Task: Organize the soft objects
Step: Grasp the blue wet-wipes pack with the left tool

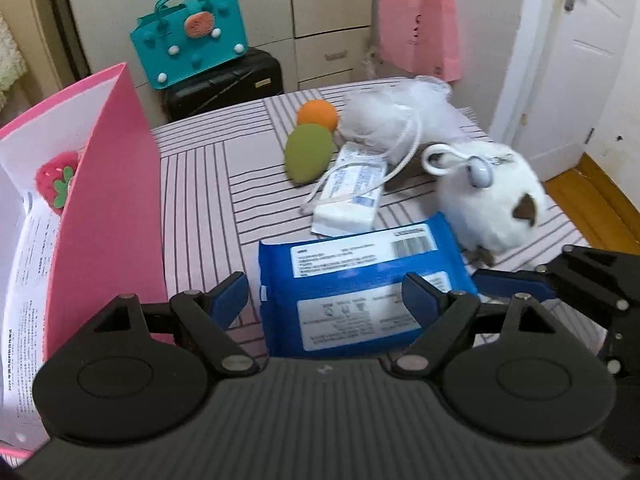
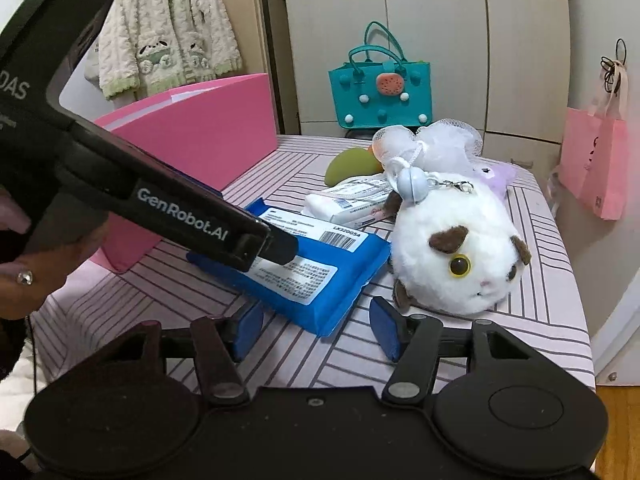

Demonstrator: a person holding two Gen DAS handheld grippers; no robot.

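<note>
Both my grippers are spread and empty. The blue wipes pack (image 1: 360,276) lies flat between my left gripper's (image 1: 326,300) fingers, untouched, and just ahead of my right gripper (image 2: 316,330). The plush cat (image 2: 456,248) crowds the pack; closing carelessly could snag it, or the slippery pack could slide away.

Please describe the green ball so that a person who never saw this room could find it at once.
Start at the striped table, with the pink box at its left edge in the left wrist view. Past the blue pack and the small white pack, two balls touch. The green ball is the nearer, egg-shaped one; the orange ball behind it is rounder.
</note>
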